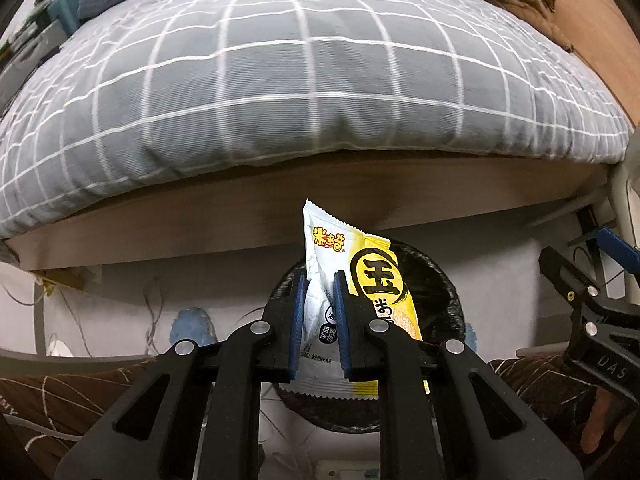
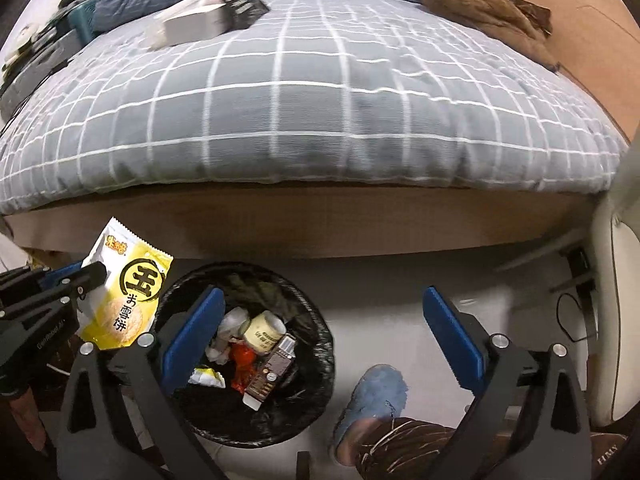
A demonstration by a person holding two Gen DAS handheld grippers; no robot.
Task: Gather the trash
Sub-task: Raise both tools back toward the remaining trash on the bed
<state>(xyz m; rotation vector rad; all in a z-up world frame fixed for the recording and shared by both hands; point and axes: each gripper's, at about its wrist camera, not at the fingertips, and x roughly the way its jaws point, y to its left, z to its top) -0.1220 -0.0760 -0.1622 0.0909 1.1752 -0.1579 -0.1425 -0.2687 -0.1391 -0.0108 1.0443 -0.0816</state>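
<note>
Snack wrapper [image 1: 362, 280] clamped in left gripper [image 1: 318, 320] jaws, seemingly above bin [image 2: 316, 320], right gripper [image 2: 320, 332] jaws apart

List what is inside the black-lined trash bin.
Inside the round black-lined trash bin: crumpled white paper, a cream paper cup, red wrapper, brown carton, yellow-white scrap. Anything underneath is covered.

Two grippers [image 2: 320, 320] [image 1: 318, 320] are counted, one snack packet [image 1: 340, 280], one bin [image 2: 312, 344], one bed [image 2: 320, 120], one blue slipper [image 2: 376, 396], one box [image 2: 196, 20] on the bed.
</note>
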